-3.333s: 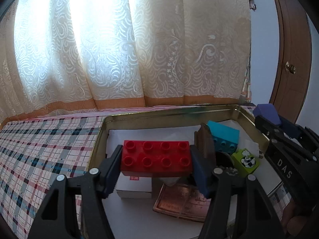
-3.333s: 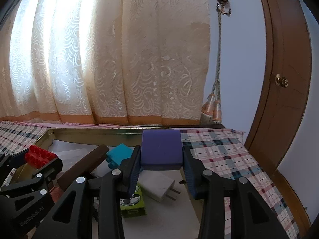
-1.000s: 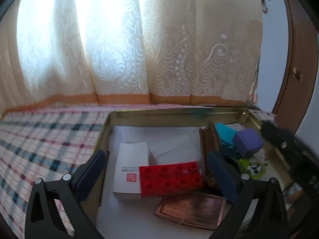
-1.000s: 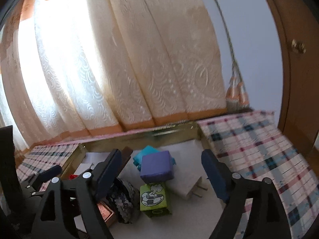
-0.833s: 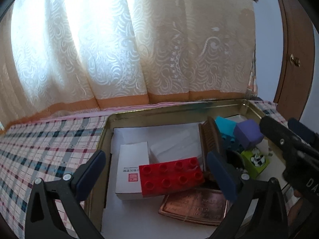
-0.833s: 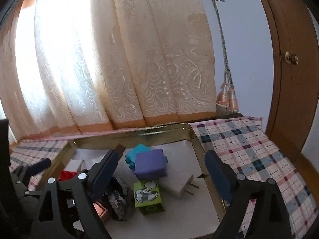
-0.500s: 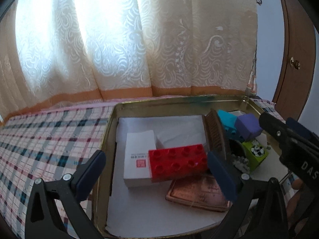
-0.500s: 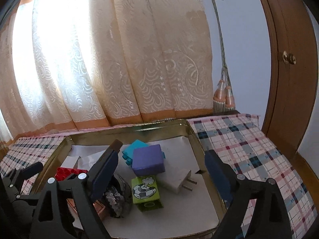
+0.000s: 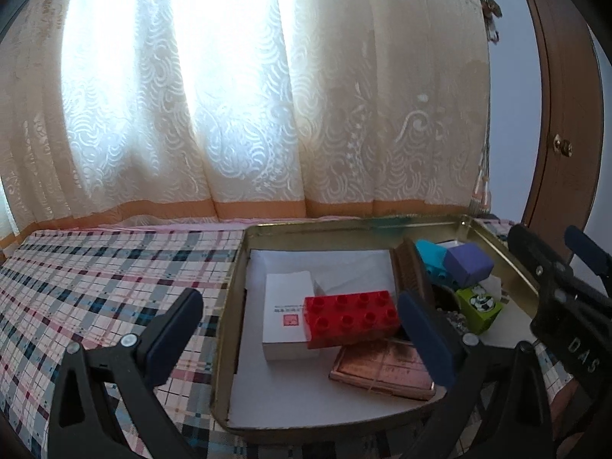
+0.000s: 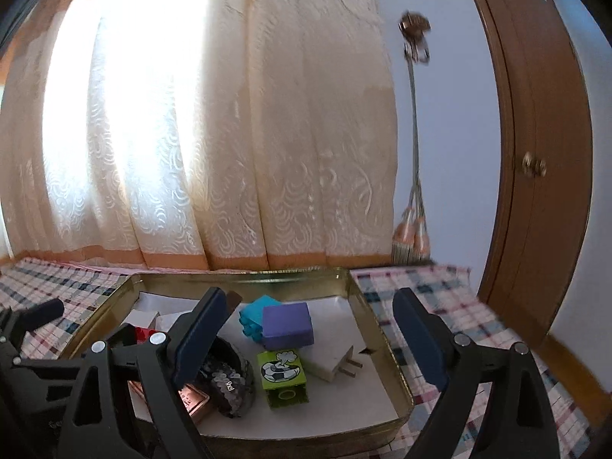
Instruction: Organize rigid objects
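Both tongs have backed away from the tin (image 9: 244, 267) since earlier. The red brick (image 9: 350, 317) and purple block (image 10: 287, 325) now lie inside, tidied away. Left tongs (image 9: 302, 329) and right tongs (image 10: 310, 340) gape empty

Lace curtain (image 9: 248, 107), plaid tablecloth (image 9: 95, 275), wooden door (image 10: 535, 153).

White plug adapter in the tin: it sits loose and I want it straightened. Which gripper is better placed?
Right. In its own view the right gripper stands open facing the white plug adapter; the left gripper faces the red brick across the tin.
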The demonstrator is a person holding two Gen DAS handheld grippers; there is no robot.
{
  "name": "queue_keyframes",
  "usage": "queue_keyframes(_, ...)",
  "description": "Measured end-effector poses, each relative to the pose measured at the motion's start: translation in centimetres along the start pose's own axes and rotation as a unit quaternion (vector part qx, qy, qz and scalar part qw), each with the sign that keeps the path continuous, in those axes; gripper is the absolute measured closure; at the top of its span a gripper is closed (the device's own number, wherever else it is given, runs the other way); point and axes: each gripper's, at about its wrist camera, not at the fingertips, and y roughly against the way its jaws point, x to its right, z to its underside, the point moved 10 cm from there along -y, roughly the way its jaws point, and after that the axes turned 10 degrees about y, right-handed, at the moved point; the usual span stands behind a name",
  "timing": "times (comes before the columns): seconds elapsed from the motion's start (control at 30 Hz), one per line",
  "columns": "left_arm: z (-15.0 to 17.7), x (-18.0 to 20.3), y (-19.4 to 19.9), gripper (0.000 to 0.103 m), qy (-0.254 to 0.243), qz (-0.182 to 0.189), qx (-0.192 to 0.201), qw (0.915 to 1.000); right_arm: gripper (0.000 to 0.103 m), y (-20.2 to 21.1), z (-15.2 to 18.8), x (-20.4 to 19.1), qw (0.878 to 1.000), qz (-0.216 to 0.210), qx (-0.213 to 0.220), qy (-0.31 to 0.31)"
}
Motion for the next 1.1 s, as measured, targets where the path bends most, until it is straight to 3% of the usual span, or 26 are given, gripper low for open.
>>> queue_keyframes(0.4,-0.4,-0.9,3.1,0.0,-0.004,0.011,0.054,0.9985,0.012,2.7,0.4,1.4,0.999,0.019,0.017,-0.048)
queue_keyframes(0.6,-0.2,-1.1,4.5,0.0,-0.015,0.019,0.061,0.9978,0.012,5.1,0.0,1.5,0.997,0.036,0.046,-0.054)
queue_keyframes(0.83,0.0,-1.4,5.3,0.0,-0.011,0.022,0.065,0.9976,0.012,6.1,0.2,0.9,0.997,0.043,0.043,-0.047)
queue_keyframes(1.1,0.0,-1.5,6.3,0.0,-0.009,0.027,0.076,0.9967,0.012,9.2,0.0,0.9,0.994,0.071,0.074,-0.048)
